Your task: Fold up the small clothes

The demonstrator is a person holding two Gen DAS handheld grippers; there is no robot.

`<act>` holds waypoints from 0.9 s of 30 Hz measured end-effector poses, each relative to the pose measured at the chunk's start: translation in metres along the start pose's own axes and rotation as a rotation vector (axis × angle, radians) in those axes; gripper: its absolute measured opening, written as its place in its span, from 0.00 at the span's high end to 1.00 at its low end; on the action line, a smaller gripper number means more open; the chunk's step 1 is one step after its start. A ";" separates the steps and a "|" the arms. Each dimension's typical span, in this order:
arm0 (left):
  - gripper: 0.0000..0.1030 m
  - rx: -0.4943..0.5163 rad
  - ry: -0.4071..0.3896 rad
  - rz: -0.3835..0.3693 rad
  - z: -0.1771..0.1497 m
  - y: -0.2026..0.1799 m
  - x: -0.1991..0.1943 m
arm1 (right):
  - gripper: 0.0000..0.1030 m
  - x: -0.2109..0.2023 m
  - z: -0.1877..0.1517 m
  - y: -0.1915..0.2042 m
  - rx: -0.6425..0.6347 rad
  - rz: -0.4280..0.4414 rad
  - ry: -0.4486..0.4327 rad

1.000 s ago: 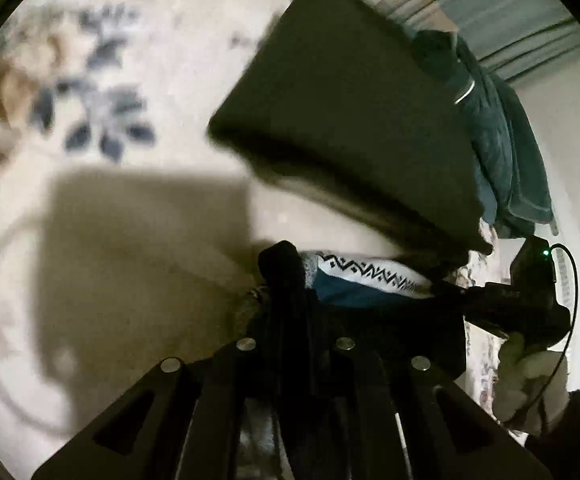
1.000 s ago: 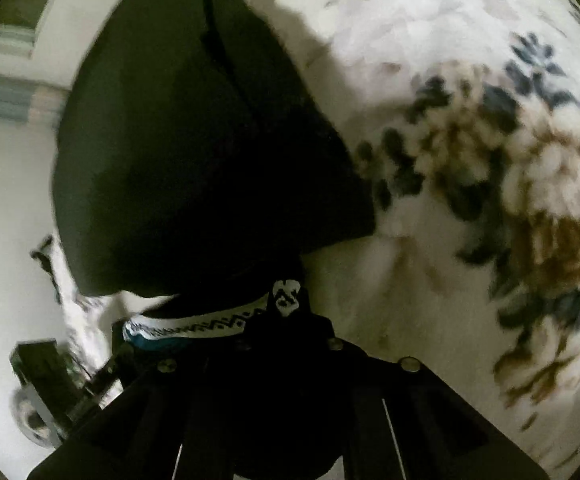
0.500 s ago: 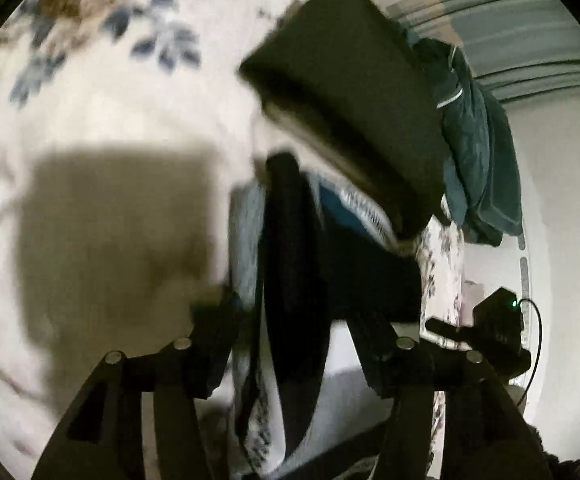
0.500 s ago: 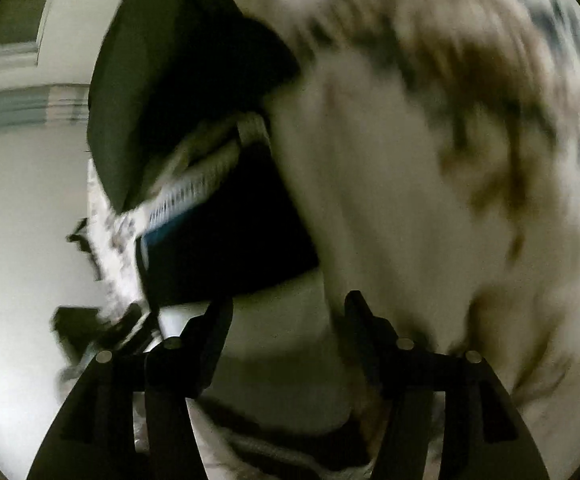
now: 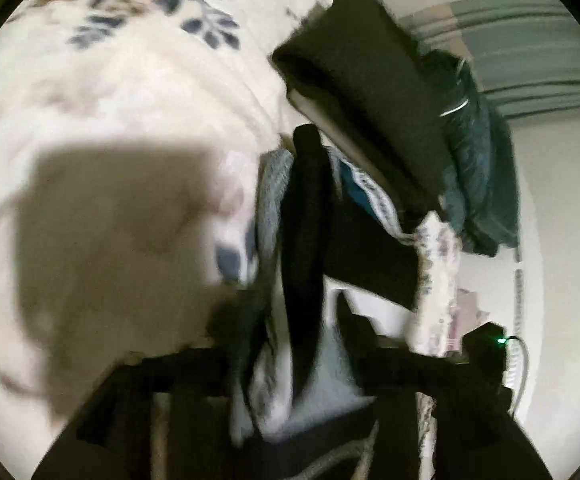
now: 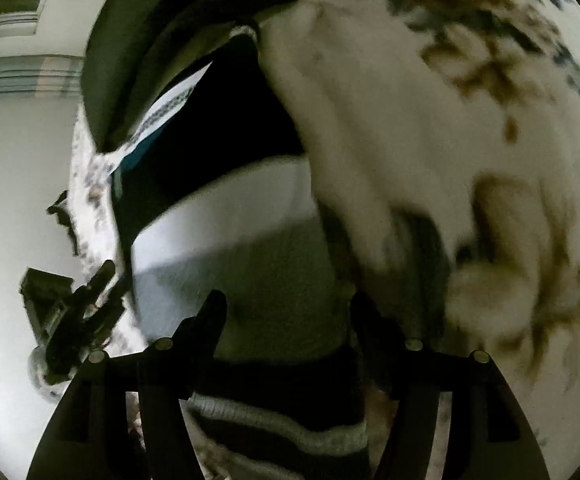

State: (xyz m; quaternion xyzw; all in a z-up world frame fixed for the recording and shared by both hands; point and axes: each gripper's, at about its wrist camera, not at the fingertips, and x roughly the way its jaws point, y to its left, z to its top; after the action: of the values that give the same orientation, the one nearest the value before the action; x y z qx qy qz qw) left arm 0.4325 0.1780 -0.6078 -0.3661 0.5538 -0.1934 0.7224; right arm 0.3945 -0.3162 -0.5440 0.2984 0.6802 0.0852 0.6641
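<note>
The bed [image 5: 102,120], covered with a cream blanket with blue and brown flowers, is filling most of both views. At its edge a stack of folded clothes is lying: a large dark garment [image 5: 369,80] on top, a teal jacket [image 5: 473,152] behind it toward the wall, and under them the small black garment with the white patterned band [image 5: 373,200].

The small garment is lying straight ahead of both tools, with its patterned band [image 6: 170,108] running across the line of the fingers. In the right wrist view it is sitting up and to the left.

The left tool [image 5: 293,320] is standing spread — its fingers are apart, and a dark strip of cloth [image 5: 303,216] is hanging between them, but I cannot tell if it is touching them. The right tool [image 6: 286,312] is also spread and is pinching nothing.

I judge that the left tool is nearer to the cloth, so the next grasp is probably belonging to it — the picture is blurred, so this is not certain.
</note>
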 end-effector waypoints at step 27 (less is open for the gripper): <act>0.37 -0.091 0.237 0.180 -0.337 0.079 -0.078 | 0.35 0.065 -0.314 -0.121 0.228 0.127 0.454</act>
State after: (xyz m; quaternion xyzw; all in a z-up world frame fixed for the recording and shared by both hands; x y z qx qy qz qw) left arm 0.0808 0.1767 -0.6550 -0.3221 0.6740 -0.1444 0.6489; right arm 0.0633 -0.2918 -0.6287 0.3866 0.7969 0.1142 0.4500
